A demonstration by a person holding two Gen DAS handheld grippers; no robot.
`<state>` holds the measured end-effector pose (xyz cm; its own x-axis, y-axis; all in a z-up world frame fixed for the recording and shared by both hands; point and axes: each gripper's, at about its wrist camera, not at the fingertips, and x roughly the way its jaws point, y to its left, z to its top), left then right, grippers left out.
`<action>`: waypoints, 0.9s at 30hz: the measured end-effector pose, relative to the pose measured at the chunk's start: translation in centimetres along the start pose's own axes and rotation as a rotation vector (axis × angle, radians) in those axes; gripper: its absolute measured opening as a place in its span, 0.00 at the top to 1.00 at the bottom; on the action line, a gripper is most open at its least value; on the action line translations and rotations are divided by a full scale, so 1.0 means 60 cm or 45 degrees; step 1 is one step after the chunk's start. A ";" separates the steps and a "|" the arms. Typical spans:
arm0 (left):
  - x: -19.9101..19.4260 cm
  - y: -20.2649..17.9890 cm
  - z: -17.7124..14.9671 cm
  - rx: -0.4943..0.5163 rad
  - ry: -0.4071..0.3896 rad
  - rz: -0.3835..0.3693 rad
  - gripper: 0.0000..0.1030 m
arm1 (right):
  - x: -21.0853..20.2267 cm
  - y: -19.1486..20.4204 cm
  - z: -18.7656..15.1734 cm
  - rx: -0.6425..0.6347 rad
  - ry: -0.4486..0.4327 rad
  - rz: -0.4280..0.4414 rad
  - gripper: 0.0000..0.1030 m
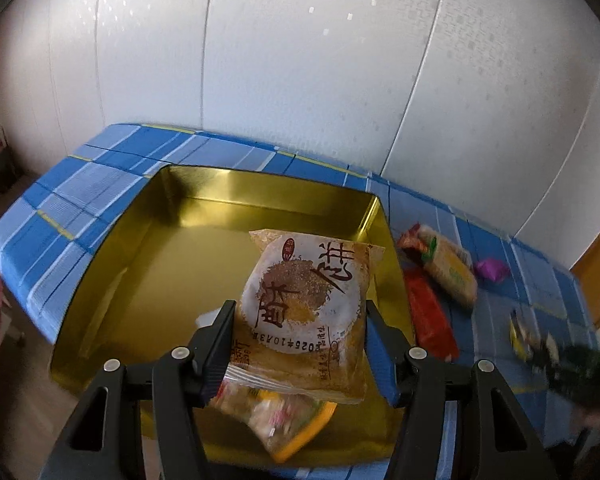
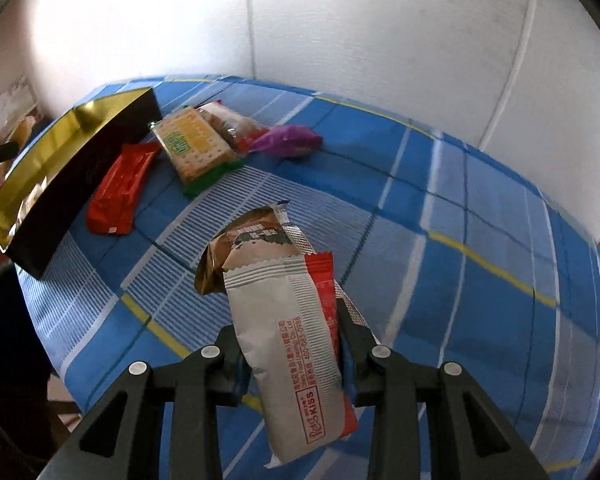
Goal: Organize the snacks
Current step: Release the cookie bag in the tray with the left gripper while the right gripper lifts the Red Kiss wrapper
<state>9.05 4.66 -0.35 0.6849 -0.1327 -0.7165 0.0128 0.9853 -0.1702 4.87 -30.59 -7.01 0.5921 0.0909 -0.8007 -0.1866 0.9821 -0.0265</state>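
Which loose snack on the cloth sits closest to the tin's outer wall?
The red packet: it lies right alongside the tin. The cracker pack, brown-filled pack and purple wrapper lie farther out.

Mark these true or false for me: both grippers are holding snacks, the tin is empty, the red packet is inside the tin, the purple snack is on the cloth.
1. Both grippers hold snacks: true. The left gripper clamps a round pastry packet; the right gripper clamps a white and red wafer packet.
2. The gold tin is empty: false. A clear snack bag already lies in it.
3. The red packet is inside the tin: false. It lies on the blue checked cloth beside the tin's outer wall.
4. The purple snack is on the cloth: true.
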 end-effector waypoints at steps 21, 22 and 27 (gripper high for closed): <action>0.033 0.019 0.017 -0.027 0.010 0.184 0.35 | -0.017 -0.048 -0.030 0.285 0.001 0.175 0.51; 0.027 0.017 0.006 -0.013 0.014 0.177 0.35 | -0.019 -0.047 -0.031 0.277 0.003 0.178 0.51; -0.002 -0.004 -0.030 0.038 0.010 0.146 0.35 | -0.029 -0.039 -0.039 0.222 0.031 0.181 0.48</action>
<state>7.64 4.22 -1.41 0.6775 -0.0192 -0.7353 -0.0439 0.9968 -0.0665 2.47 -33.44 -6.97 0.5499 0.2288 -0.8033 -0.1273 0.9735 0.1901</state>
